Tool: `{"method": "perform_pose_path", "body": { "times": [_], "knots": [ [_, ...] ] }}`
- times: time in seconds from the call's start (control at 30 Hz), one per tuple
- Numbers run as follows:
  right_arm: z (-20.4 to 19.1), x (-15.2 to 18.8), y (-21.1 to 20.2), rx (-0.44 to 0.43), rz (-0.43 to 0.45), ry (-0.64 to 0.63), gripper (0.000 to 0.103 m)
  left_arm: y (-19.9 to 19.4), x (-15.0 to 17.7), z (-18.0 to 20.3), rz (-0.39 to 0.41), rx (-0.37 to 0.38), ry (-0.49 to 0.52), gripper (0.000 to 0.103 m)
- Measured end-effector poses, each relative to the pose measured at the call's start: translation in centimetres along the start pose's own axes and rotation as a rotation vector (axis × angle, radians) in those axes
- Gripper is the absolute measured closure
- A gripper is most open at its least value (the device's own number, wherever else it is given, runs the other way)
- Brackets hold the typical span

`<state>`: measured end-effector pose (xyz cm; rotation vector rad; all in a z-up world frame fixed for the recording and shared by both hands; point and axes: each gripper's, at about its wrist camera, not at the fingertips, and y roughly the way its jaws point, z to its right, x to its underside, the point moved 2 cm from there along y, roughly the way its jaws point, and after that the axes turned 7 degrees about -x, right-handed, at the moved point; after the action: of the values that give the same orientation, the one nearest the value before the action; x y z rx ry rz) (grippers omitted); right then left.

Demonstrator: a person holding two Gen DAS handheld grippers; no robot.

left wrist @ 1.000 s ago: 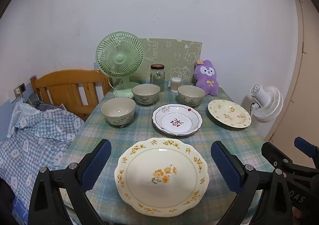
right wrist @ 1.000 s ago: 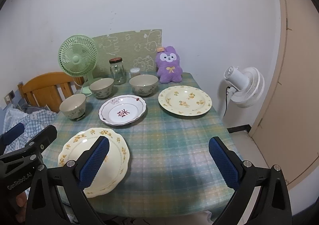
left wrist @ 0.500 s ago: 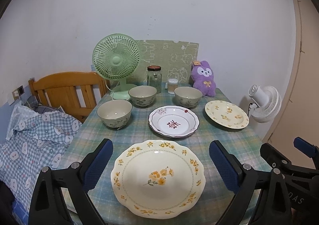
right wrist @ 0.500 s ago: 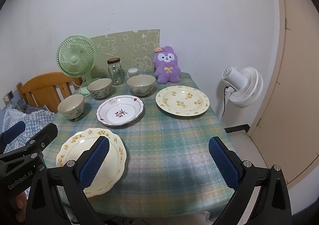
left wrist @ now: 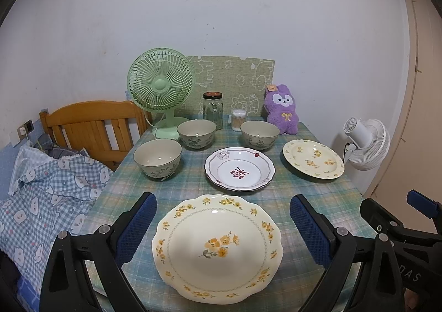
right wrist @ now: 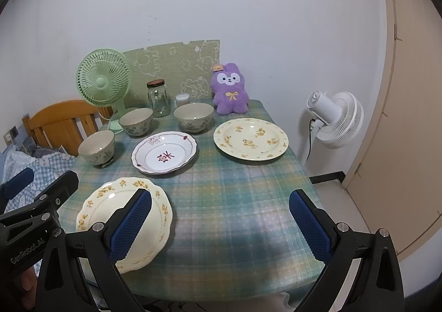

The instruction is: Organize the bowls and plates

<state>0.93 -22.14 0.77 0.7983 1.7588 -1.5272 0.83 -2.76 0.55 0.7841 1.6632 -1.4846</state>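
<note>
On the plaid table lie three plates: a scalloped cream plate with yellow flowers (left wrist: 218,247) (right wrist: 110,212) at the front, a white plate with a red motif (left wrist: 239,171) (right wrist: 164,155) in the middle, and a round cream flowered plate (left wrist: 313,158) (right wrist: 250,138) at the right. Three beige bowls stand behind: left bowl (left wrist: 157,158) (right wrist: 96,148), middle bowl (left wrist: 196,134) (right wrist: 136,121), right bowl (left wrist: 259,134) (right wrist: 194,117). My left gripper (left wrist: 223,232) hovers open above the front plate, fingers either side. My right gripper (right wrist: 220,225) is open over bare tablecloth, right of that plate.
A green desk fan (left wrist: 161,91), a glass jar (left wrist: 213,110), a cotton swab pot (left wrist: 238,120) and a purple plush rabbit (left wrist: 281,109) line the table's back. A wooden chair (left wrist: 91,127) and checked bedding (left wrist: 49,196) sit left. A white floor fan (right wrist: 335,118) stands right.
Both grippers have drifted back and up slightly, so the table shows a little lower and farther in each view. The dishes have not moved.
</note>
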Motion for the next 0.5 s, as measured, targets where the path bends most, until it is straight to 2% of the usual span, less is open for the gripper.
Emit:
{"method": "perform_pose_path", "body": {
  "times": [0.5],
  "knots": [
    [0.19, -0.26, 0.48, -0.013, 0.000, -0.012, 0.004, -0.05, 0.18, 0.11, -0.004, -0.002, -0.001, 0.005]
  ]
}}
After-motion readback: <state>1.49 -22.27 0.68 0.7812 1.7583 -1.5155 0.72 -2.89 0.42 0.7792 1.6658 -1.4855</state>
